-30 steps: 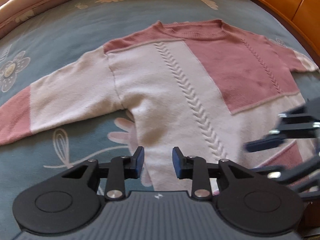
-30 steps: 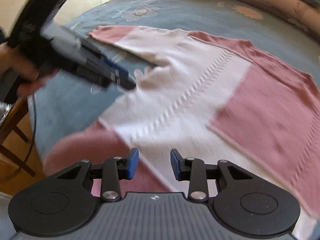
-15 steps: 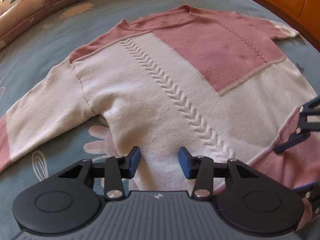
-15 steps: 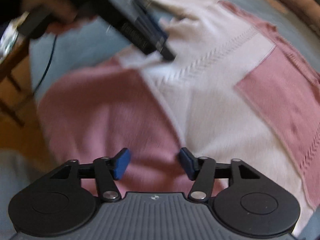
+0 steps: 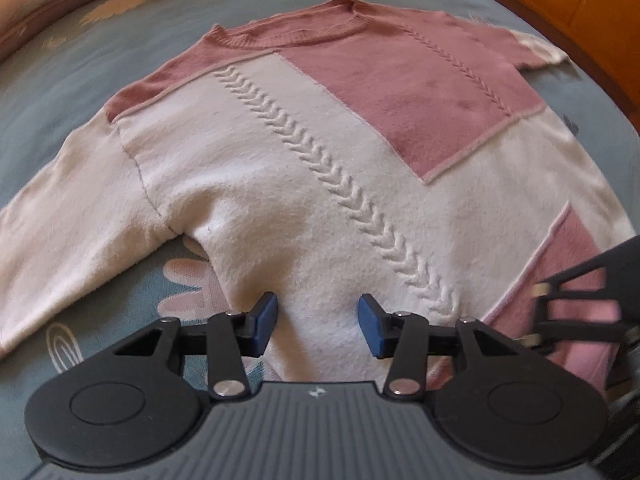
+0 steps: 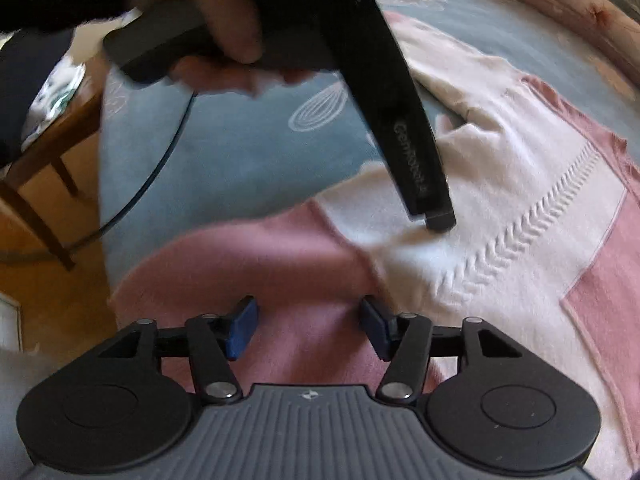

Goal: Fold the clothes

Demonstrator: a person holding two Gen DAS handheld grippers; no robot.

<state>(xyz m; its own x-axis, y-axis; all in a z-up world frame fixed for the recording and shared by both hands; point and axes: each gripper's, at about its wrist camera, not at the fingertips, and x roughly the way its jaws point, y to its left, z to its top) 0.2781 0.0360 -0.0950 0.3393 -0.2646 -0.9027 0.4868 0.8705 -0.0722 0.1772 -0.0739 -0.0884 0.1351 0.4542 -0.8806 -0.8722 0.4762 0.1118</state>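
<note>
Blue flowered bedding [image 5: 192,40] carries everything. Low in the left wrist view, the left claw [image 5: 317,330] stands released over the white hem of the sweater [image 5: 304,168], which lies flat across mid-frame. Low in the right view, the right claw [image 6: 307,328] gapes over the pink hem corner, gripping nothing.

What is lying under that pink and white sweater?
The sweater lies spread flat on a blue bedcover printed with flowers. Part of one pink flower peeks out below the armpit; the rest of it, and whatever pattern lies beneath the body, is covered.
</note>
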